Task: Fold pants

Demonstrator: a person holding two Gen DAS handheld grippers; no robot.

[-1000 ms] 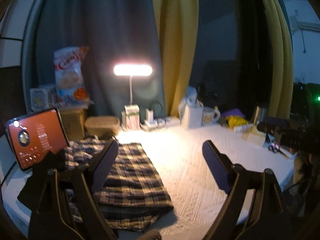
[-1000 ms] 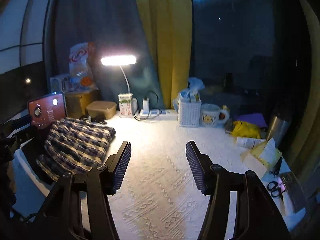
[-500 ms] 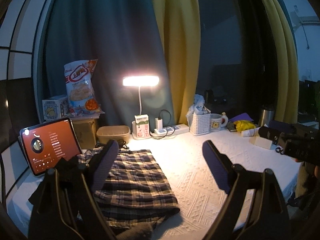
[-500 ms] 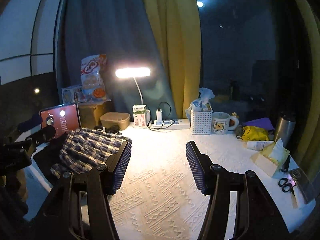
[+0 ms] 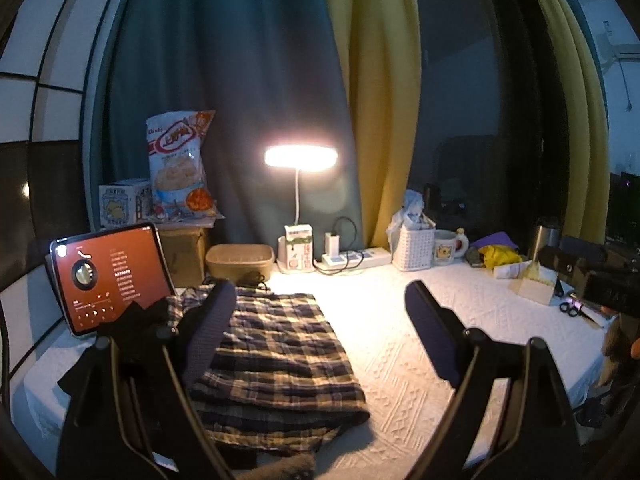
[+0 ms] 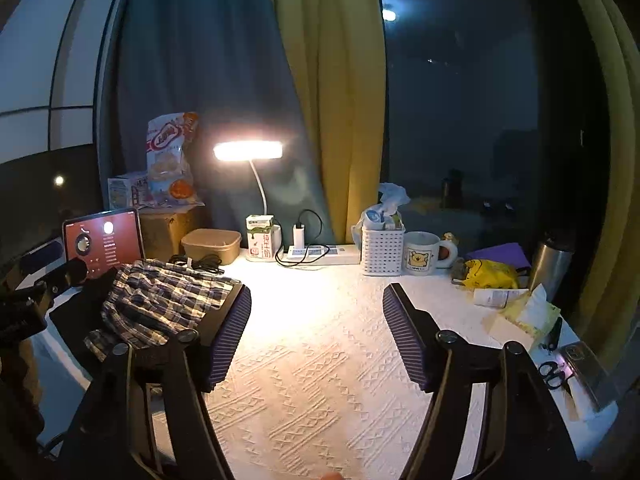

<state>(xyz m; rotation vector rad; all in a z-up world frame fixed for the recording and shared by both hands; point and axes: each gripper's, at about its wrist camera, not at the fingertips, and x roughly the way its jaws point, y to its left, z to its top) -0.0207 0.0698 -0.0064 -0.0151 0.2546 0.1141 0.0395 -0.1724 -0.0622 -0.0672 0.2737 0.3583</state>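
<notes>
1. Pants (image 5: 276, 344) in dark plaid lie folded into a flat rectangle on the left part of my desk (image 5: 400, 352), just beside a tablet (image 5: 112, 276) with a red screen.
2. My left hand-held gripper (image 5: 316, 320) is spread wide, empty, one finger above the plaid.
3. My right hand-held gripper (image 6: 316, 316) is opening, nothing between its jaws.
4. White textured cloth covers the desk; a lit lamp (image 6: 248, 150), mug (image 6: 424, 254) and basket (image 6: 382, 250) stand before the teal and yellow curtains.
</notes>
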